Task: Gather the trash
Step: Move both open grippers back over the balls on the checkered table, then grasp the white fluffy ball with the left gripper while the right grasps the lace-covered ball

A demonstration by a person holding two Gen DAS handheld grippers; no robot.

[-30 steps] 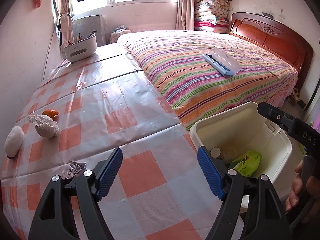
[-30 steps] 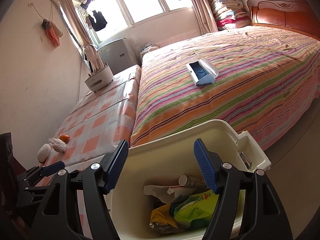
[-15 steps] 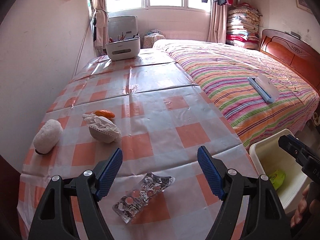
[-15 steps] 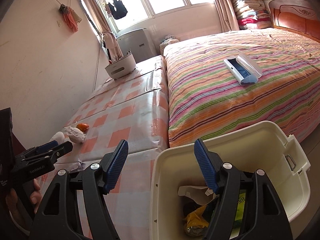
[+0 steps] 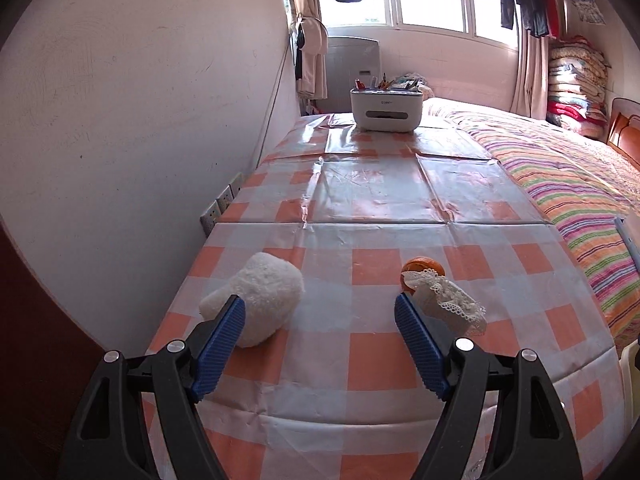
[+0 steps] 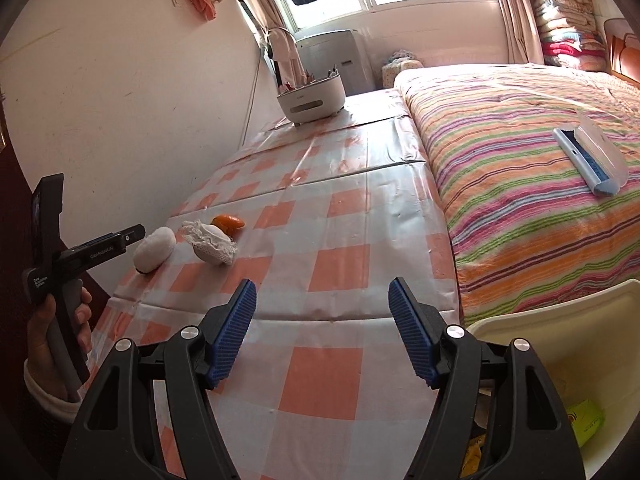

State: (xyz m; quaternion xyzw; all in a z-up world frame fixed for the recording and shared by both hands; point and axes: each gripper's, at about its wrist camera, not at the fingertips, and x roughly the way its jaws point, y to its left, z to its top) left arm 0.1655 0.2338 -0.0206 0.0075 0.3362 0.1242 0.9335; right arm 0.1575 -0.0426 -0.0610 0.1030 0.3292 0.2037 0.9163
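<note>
The left tool [image 5: 320, 316] is hovering over the near end of the worktop [image 5: 376, 204], its blue pads spread apart with nothing between them — released. Just ahead of it, a fluffy white lump [image 5: 260, 296] is lying beside its left pad, and an orange peel [image 5: 423, 268] is sitting partly under a lacy white wrapper [image 5: 448, 302] by its right pad; the two are touching. The right tool [image 6: 322, 310] is likewise standing open and empty above the checked cloth, its jaws having just been widening, with no item caught between them. To its lower right the cream trash bin [image 6: 560, 320] is standing against the worktop's edge — a green packet [image 6: 584, 420] and other scraps are lying inside it. A person's hand [image 6: 60, 328] is gripping the left tool's handle at the far left of the right wrist view. A white organiser box [image 5: 386, 110] is resting at the worktop's far end, and a blue-and-white case [image 6: 592, 160] is lying on the striped bed [image 6: 520, 128].
</note>
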